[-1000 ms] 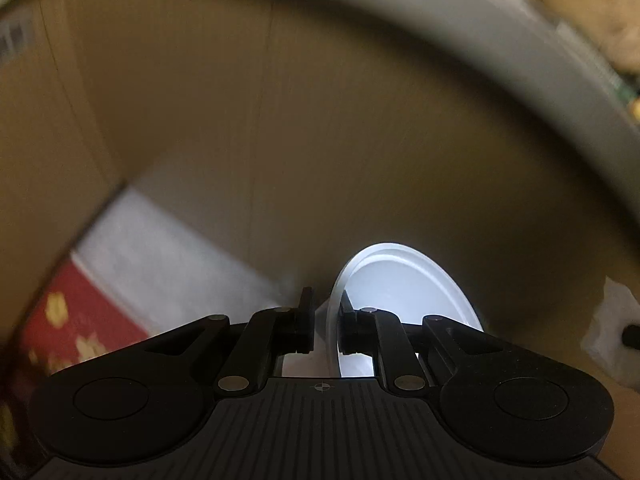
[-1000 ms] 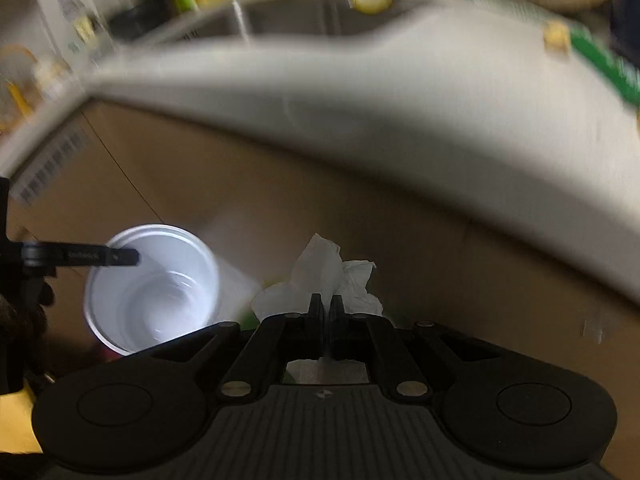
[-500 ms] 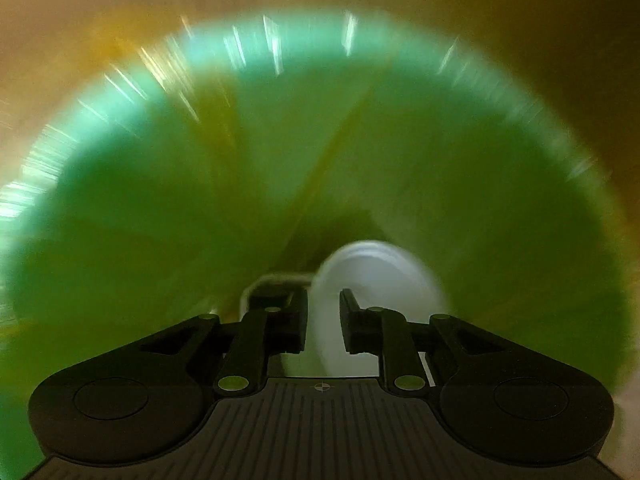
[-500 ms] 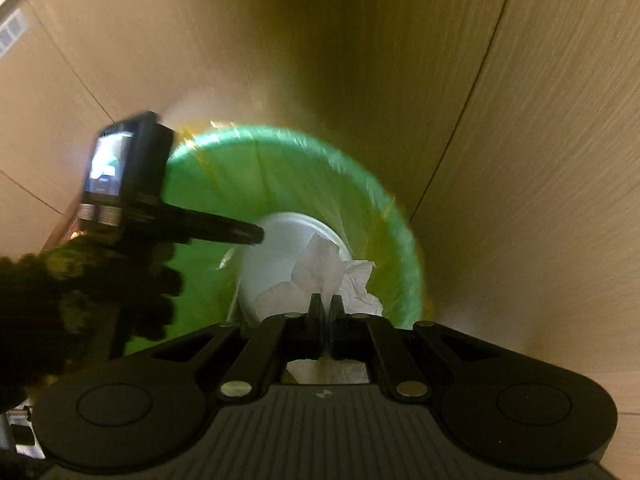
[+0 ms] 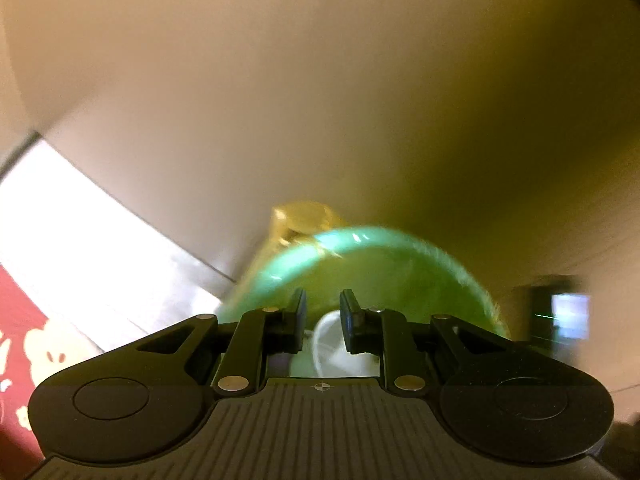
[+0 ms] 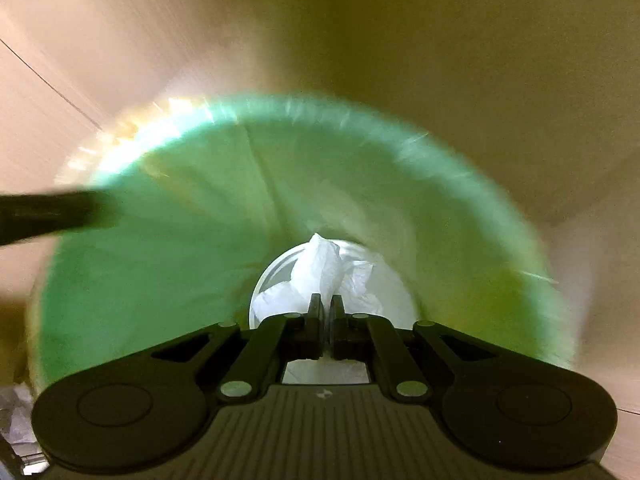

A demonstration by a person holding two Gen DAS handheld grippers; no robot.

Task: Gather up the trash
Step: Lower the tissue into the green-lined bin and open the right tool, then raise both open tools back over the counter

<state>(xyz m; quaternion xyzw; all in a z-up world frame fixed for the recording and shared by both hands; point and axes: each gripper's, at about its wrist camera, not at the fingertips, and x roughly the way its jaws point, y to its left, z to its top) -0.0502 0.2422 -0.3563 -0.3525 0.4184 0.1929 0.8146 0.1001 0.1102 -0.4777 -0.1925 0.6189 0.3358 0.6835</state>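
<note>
Crumpled white tissue (image 6: 320, 268) pinched in pressed-together right gripper (image 6: 326, 310), hanging over mouth of green-lined trash bin (image 6: 200, 208). White plastic cup (image 6: 276, 276) already lies inside bin, below tissue. Left gripper (image 5: 323, 312) spread, nothing between pads. Advice: spread right jaws only while centred over bin; keep left finger (image 6: 56, 214) clear of drop path.
</note>
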